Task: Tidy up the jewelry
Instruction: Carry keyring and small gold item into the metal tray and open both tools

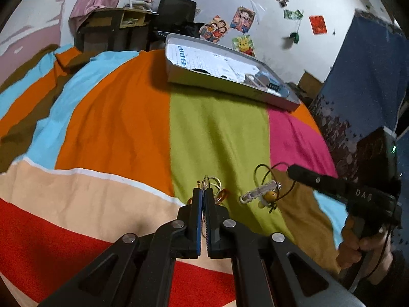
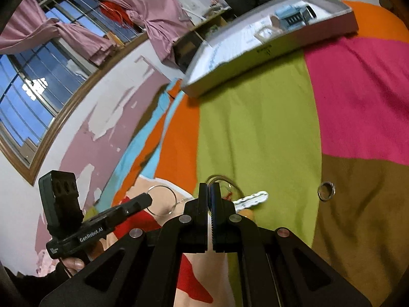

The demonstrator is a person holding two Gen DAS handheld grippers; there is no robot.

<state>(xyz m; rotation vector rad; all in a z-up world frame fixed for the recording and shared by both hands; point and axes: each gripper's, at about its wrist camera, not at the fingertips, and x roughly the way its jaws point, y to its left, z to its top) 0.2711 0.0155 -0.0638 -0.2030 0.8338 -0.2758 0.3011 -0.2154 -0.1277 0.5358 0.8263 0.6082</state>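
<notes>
Dim indoor light, fisheye-bent edges, right view slightly blurred.

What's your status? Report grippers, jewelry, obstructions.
Left gripper shut on thin hoop rings. Right gripper shut on a wire loop. Silver ring loose on the blanket. Tray ahead, path clear.

striped blanket (image 1: 122, 117); black chair (image 1: 176, 12); wall posters (image 1: 242, 19); pink curtain (image 2: 107, 0); barred window (image 2: 28, 84).

The bedspread (image 1: 122, 117) was matt woven cloth. The ring (image 2: 326, 191) at its 4 o'clock was polished metal. The tray (image 2: 271, 48), at 12 o'clock, looked like matt cardboard.
</notes>
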